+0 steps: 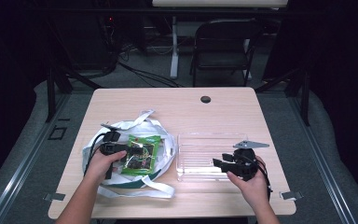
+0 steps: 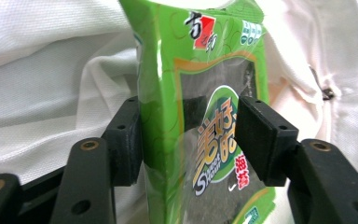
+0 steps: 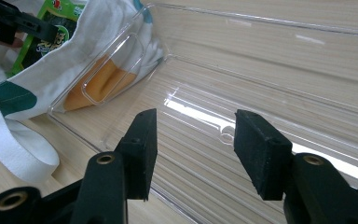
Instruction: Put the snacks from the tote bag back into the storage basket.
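My left gripper [image 1: 129,156] is clamped on a green seaweed snack packet [image 1: 142,154]; in the left gripper view both pads press its sides, one [image 2: 127,140] against the packet's left edge and the other [image 2: 261,137] against its printed front [image 2: 200,116]. The packet sits over the open white cloth bag [image 1: 161,135], which lies on the left half of the tabletop [image 1: 186,105] with its long straps [image 1: 142,115] looped around it. White fabric [image 2: 46,70] crowds close behind and on both sides of the packet, and a small metal fastener [image 2: 327,93] shows on the cloth to the right.

My right gripper [image 1: 224,163] hovers with its jaws wide apart and nothing between them, over the near edge of a clear plastic tray [image 1: 193,140]. In the right gripper view the tray's ribbed floor [image 3: 261,112] lies between and beyond the pads, bare. The tray's left wall stands just beside the bag, and the cloth bulges against it; something orange [image 3: 100,84] shows through the clear wall [image 3: 121,56]. A bag strap [image 3: 23,144] lies on the wood below that corner.

Beyond the tabletop stands a dark folding chair [image 1: 223,44].
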